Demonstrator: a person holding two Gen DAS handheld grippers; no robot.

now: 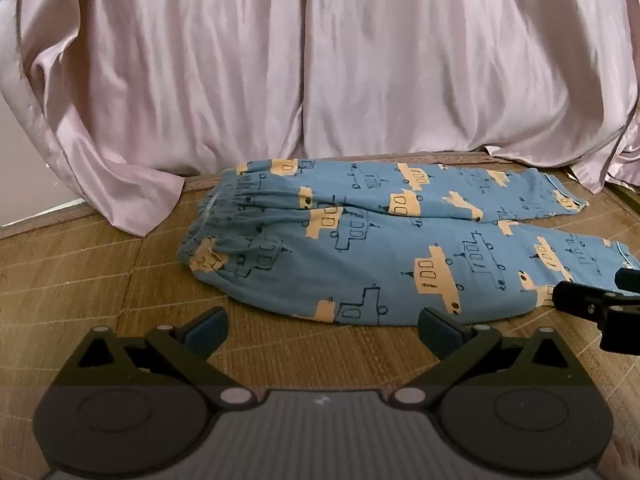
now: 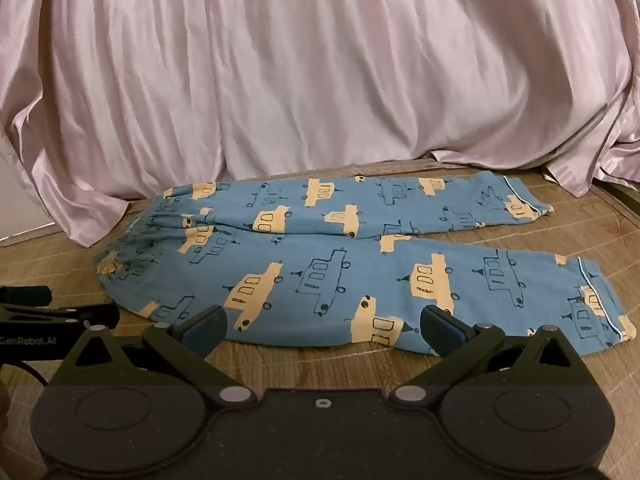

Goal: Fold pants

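Blue pants (image 1: 360,240) with yellow boat prints lie flat on a woven mat, waistband (image 1: 216,220) to the left and both legs running right. In the right wrist view the same pants (image 2: 340,264) show their two cuffs (image 2: 600,300) at the right, legs slightly apart. My left gripper (image 1: 322,326) is open just in front of the near leg's edge, nothing between its fingers. My right gripper (image 2: 322,326) is open too, its fingertips at the near leg's front edge. Each gripper shows at the side of the other's view.
A woven bamboo mat (image 1: 100,272) covers the surface. A pale pink satin sheet (image 1: 280,72) hangs behind the pants, a fold of it (image 1: 132,196) resting on the mat by the waistband. The mat's right edge (image 2: 624,208) lies beyond the cuffs.
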